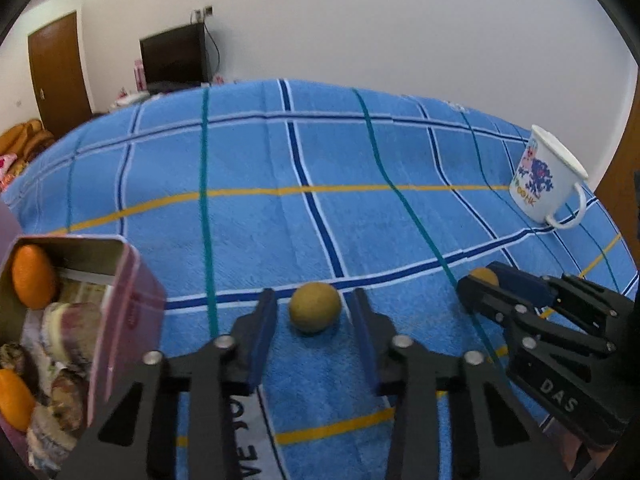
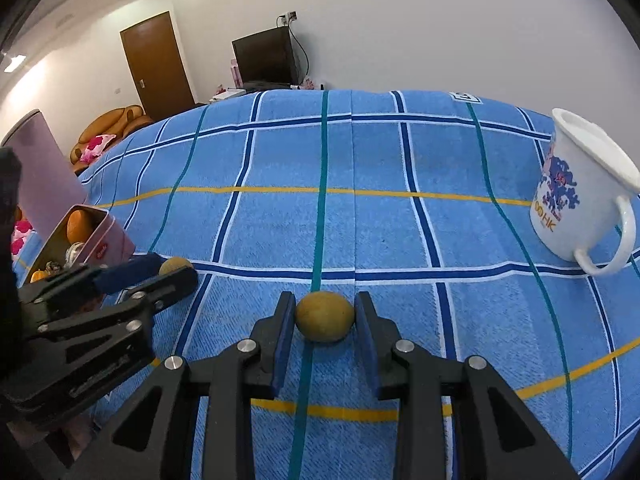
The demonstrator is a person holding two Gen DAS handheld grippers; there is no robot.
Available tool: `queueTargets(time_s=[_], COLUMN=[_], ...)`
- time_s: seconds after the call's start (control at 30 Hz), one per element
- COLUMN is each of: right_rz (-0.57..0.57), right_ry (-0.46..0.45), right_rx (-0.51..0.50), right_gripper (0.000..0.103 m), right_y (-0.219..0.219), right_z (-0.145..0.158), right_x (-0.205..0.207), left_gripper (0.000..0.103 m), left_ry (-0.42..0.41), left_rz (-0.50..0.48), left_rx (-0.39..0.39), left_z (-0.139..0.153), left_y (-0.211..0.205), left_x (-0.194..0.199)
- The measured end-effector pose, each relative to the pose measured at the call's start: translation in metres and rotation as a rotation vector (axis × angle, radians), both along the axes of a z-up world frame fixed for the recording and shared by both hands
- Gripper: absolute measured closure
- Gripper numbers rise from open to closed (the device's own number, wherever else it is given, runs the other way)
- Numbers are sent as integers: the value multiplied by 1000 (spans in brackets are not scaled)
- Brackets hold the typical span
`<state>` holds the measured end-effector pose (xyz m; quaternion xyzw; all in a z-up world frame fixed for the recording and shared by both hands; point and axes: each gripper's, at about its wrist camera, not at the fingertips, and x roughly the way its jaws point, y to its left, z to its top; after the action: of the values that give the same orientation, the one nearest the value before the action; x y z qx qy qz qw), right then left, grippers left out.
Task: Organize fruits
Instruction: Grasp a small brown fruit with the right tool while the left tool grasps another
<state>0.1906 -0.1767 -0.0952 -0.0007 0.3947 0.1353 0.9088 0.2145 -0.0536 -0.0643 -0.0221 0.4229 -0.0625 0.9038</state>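
The right gripper [image 2: 325,303] clamps an oval fruit [image 2: 325,318] on the bed [image 2: 400,220]. The left gripper [image 1: 314,299] straddles a round fruit [image 1: 315,310], pads clear.

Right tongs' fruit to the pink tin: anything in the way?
Yes. The left tongs and a second fruit between them sit on the blanket just in front of the pink tin, on the line from the fruit in the right tongs. The tin is open.
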Motion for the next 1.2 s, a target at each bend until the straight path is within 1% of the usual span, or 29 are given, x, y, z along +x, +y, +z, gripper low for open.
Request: queueTargets(time_s=[0.07,0.13,0.3,0.47,0.9,1.2], right_rz=[2,4,10,15,41,59], right_ry=[0,1,-5,-26,-112,-176], right_rx=[2,5,4,7,17,33], right_gripper=[71,71,71,71,71,71], right_y=[-1,-1,1,4,3,4], right_z=[0,0,1,4,14,23], right_x=[0,0,0,-2,-18,-33], left_gripper=[70,74,75,75,75,75], left_ry=[3,8,-2,-47,-135,-167], left_rz=[-4,-19,-48,-49,-38,-32], left_rx=[-2,4,26,32,8,9], left_z=[0,-1,2,7,19,22], left_y=[-1,-4,-8,-8,0,4], left_x=[2,2,-2,-13,-36,-46])
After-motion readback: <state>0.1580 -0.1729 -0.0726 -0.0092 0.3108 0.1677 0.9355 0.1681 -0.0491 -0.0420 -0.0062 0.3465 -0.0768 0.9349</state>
